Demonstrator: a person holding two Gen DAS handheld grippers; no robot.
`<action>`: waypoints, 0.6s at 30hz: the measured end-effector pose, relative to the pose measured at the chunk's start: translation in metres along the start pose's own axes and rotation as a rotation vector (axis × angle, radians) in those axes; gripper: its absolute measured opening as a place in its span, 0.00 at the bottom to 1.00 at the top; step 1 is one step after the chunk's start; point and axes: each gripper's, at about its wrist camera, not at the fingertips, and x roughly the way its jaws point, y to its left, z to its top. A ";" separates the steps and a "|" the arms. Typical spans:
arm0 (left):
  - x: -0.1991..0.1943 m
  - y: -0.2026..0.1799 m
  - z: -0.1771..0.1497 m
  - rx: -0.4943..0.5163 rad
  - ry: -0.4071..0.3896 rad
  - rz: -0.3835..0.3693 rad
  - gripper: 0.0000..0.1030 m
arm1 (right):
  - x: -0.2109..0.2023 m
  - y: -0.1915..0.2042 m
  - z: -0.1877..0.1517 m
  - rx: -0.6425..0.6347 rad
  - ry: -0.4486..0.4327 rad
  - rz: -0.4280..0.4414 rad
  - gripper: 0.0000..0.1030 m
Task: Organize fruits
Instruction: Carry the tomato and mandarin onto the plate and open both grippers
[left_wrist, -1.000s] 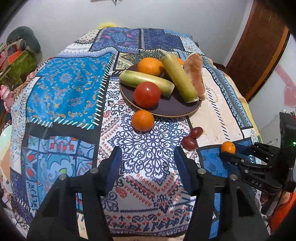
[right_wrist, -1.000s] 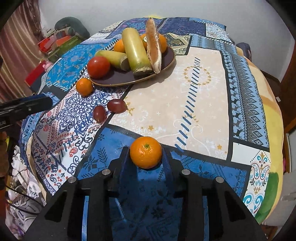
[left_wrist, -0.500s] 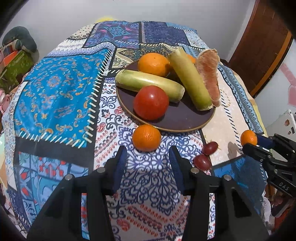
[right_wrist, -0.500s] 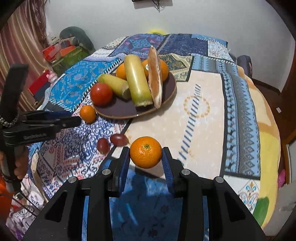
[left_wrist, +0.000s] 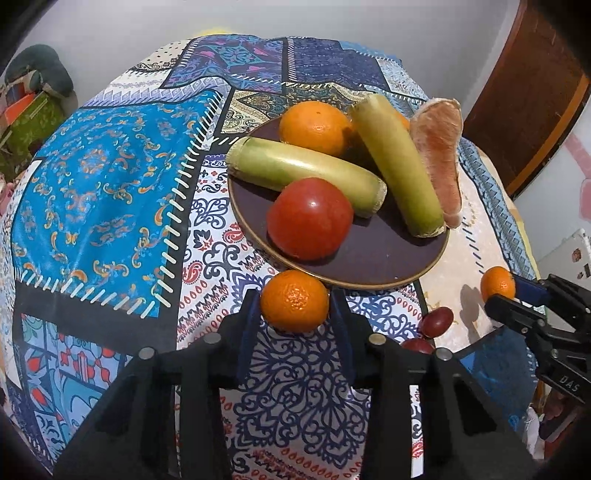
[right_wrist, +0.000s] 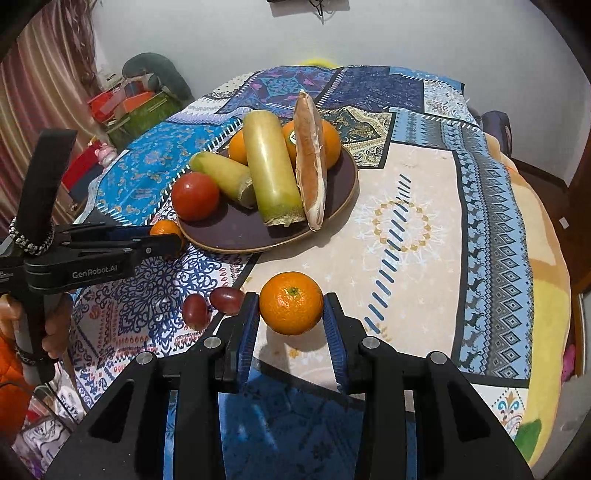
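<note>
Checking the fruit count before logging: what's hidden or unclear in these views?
- Rear orange: left view, almost hidden by the cane; right view, partly behind the pomelo slice.
- One grape: left view, partly behind the left gripper.
- Left mandarin: whether the jaws are clamped, unclear.

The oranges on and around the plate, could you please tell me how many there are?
4: two on the plate, the back orange and the far orange; the near orange between the left tongs; the carried orange in the right tongs. Others may be hidden.

Left gripper (left_wrist: 294, 308) jaws flank a mandarin (left_wrist: 294, 300) beside the plate (left_wrist: 384, 258).
</note>
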 end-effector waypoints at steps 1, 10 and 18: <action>-0.001 0.000 -0.001 0.001 0.000 0.001 0.37 | 0.000 0.000 0.000 0.001 0.000 0.001 0.31; -0.025 -0.011 -0.002 0.017 -0.046 -0.025 0.36 | -0.003 0.002 0.006 -0.005 -0.021 0.009 0.31; -0.018 -0.027 0.007 0.020 -0.030 -0.073 0.37 | -0.008 0.005 0.016 -0.005 -0.053 0.017 0.31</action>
